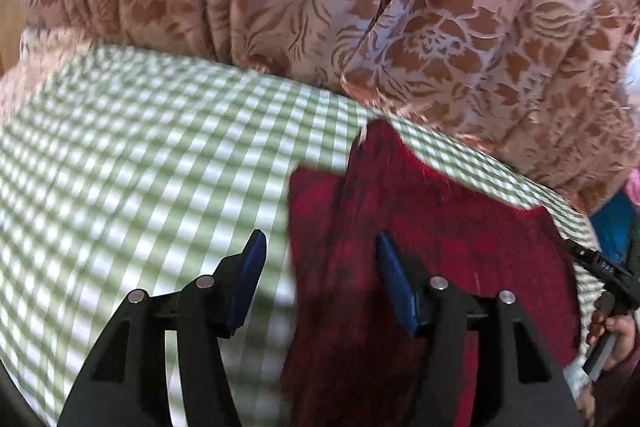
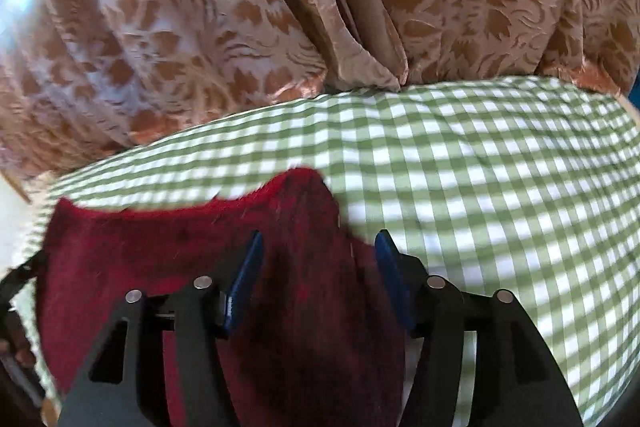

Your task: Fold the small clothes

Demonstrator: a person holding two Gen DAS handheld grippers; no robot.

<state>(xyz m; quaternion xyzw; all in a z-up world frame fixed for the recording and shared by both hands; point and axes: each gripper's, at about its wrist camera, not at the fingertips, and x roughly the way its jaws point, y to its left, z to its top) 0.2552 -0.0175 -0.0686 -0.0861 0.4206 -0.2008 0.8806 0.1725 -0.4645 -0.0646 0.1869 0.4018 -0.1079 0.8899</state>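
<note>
Your left gripper (image 1: 320, 271) fills the bottom of its own view, its blue-padded fingers (image 1: 250, 279) spread wide apart and holding nothing. One pad sits over the green-and-white checked cloth (image 1: 140, 155) that covers the counter; the other pad overlaps the left part of the dark red garment (image 1: 432, 247). That garment takes up the lower right of the left wrist frame, lying rumpled on the checked cloth, with a raised fold running up to a point near the frame's centre. At the right edge of that frame you can see your right hand (image 1: 616, 335) wrapped around the black handle of the other tool.

Your right gripper (image 2: 318, 267) is likewise parted, its fingers (image 2: 246, 275) spread wide and clamping nothing. In the right wrist view the red garment (image 2: 168, 267) fills the lower left and runs between the two pads, its upper edge curving toward the middle of the frame. Whether the pads touch the fabric, you cannot tell; both views are motion-blurred.

Behind the counter's far edge, a pinkish curtain with a brown floral pattern (image 2: 208, 27) hangs in heavy folds across the top of both frames.
</note>
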